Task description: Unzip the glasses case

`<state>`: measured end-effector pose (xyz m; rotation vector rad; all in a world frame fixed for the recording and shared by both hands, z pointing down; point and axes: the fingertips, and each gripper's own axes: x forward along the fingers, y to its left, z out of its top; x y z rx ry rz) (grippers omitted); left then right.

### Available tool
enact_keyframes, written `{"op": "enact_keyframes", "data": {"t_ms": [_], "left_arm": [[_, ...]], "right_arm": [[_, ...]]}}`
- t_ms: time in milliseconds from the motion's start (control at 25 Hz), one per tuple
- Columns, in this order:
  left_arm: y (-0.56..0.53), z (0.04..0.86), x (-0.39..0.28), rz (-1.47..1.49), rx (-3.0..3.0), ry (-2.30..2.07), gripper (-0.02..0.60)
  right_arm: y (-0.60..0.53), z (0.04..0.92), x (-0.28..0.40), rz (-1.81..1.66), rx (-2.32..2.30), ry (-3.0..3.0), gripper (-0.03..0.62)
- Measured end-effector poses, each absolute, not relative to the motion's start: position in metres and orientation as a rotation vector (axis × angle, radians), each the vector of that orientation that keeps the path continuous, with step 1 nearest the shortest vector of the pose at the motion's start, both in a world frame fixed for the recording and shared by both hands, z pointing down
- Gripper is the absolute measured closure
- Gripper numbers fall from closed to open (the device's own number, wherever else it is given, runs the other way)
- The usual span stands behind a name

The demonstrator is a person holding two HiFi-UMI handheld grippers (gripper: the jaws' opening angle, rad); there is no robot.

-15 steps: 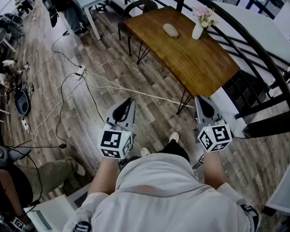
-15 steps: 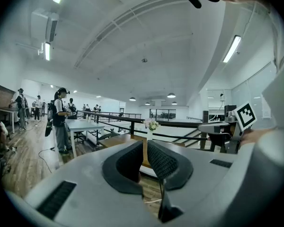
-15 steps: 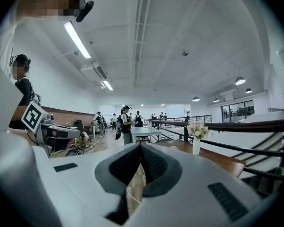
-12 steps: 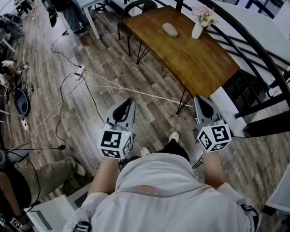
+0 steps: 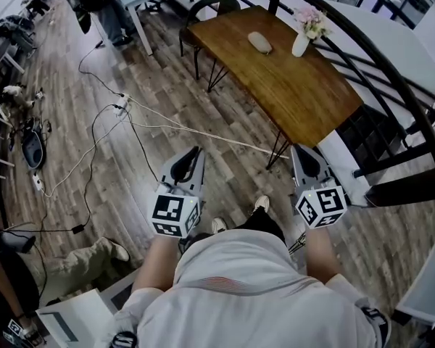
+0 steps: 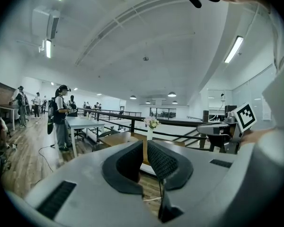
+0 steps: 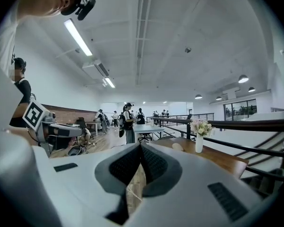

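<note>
The glasses case (image 5: 259,43) is a beige oval lying on the far part of a brown wooden table (image 5: 290,93); it also shows small in the right gripper view (image 7: 178,147), left of the vase. I stand on the floor well short of the table. My left gripper (image 5: 195,152) is held level in front of me, shut and empty. My right gripper (image 5: 299,149) is beside it, also shut with nothing in it. In the left gripper view the jaws (image 6: 145,144) meet at the tips; the right gripper (image 7: 140,146) looks the same.
A white vase with pink flowers (image 5: 303,40) stands next to the case. Cables and a power strip (image 5: 120,107) lie across the wooden floor. A black railing (image 5: 391,71) runs behind the table, with a chair (image 5: 206,11) at its far end. A person's leg (image 5: 87,256) is at lower left.
Both grippers stay where they were, still shut. The head view has shifted slightly, and the person's leg at lower left has pulled back.
</note>
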<state>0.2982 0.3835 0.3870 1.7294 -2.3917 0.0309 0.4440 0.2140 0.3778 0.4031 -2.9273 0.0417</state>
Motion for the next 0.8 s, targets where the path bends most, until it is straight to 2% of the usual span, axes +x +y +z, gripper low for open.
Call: {"op": "enact_keyframes", "data": {"t_ms": [600,800], "left_arm": [[0.384,0.393,0.277,0.003,1.710,-2.375,0.543],[0.375,0.400,0.251,-0.015,1.674,-2.382,0.543]], "right_arm": [[0.213,0.374,0.418,0.080,0.346,-2.941,0.543],[0.197,0.383,0.391,0.106,0.325,-2.933,0.543]]}}
